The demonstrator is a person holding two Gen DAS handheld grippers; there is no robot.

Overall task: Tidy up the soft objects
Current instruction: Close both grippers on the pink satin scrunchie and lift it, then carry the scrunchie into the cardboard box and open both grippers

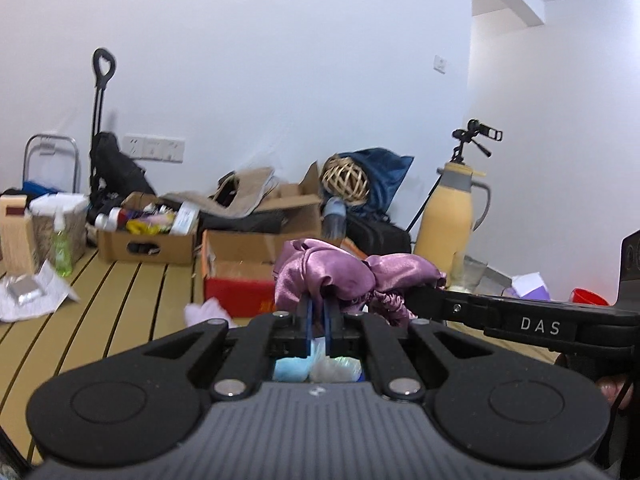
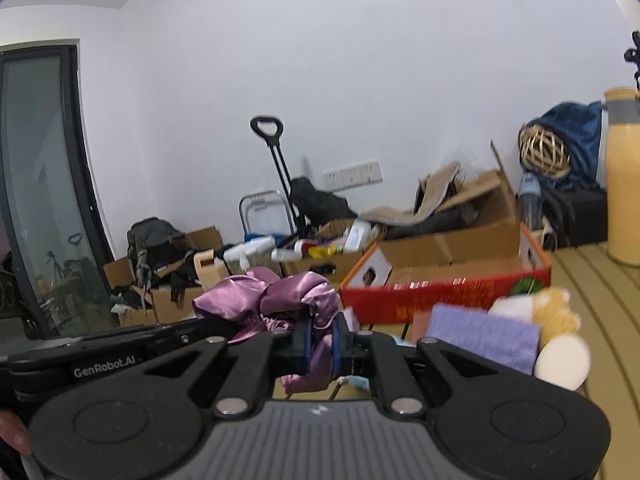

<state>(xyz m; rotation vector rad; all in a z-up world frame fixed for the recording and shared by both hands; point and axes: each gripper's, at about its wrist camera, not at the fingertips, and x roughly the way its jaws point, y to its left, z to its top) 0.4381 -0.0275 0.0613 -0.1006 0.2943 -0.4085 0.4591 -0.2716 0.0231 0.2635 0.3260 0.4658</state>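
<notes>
While both blue-padded jaws pinch it, one shiny purple satin cloth point(image 1: 352, 276) hangs crumpled btwn left hand-held gripper point(image 1: 319, 312) & right hand-held gripper point(image 2: 322, 344), each clamped nearly closed on a fold, above the slatted yellow tabletop point(image 1: 132, 292). Far: 1 woven rattan ball point(image 1: 345, 179), 1 red cardboard box point(image 2: 440, 296).

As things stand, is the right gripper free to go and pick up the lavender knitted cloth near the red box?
Probably not yet. The right gripper is shut on the purple satin cloth, which the left gripper also grips. The lavender knitted cloth lies uncovered beside it.
</notes>
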